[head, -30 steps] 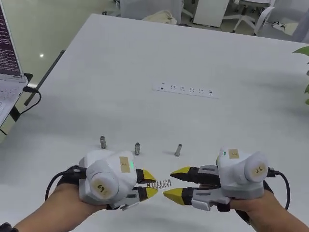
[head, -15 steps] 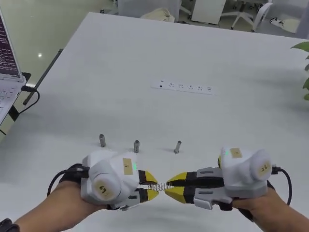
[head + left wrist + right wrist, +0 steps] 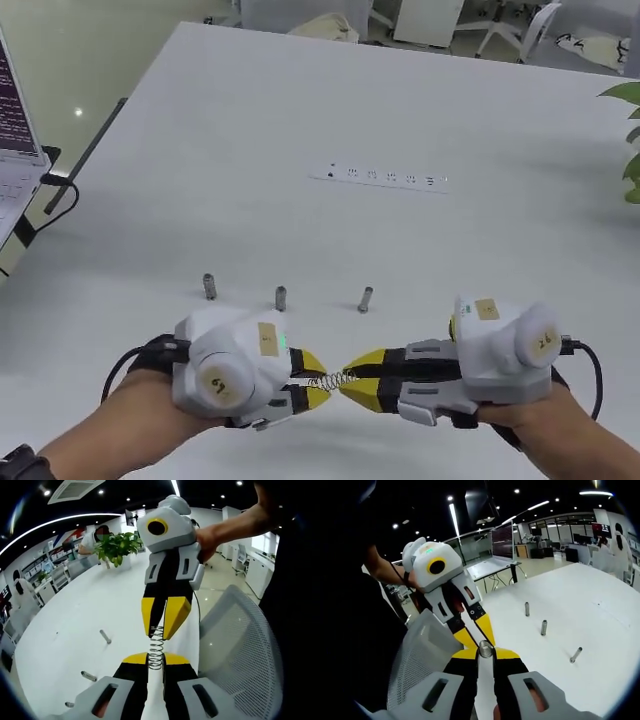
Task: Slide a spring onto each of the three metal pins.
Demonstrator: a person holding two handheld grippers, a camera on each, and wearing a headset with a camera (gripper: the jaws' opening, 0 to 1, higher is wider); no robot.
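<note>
Between both tips, spring [image 3: 328, 380] held level, long axis left-right: left gripper [image 3: 311, 381] pinched shut on one end, right gripper [image 3: 349, 380] closed on other. Ahead, pins [image 3: 280, 298] stand upright in row, well apart from spring. Rightmost pin [image 3: 365, 299] looks bare, nearer right gripper — nothing between. Farther back, power strip [image 3: 385, 178]

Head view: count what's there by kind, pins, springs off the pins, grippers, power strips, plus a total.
Pins: 3
Spring off the pins: 1, clamped at both ends
Grippers: 2, left gripper and right gripper
Power strip: 1
Total: 7
</note>
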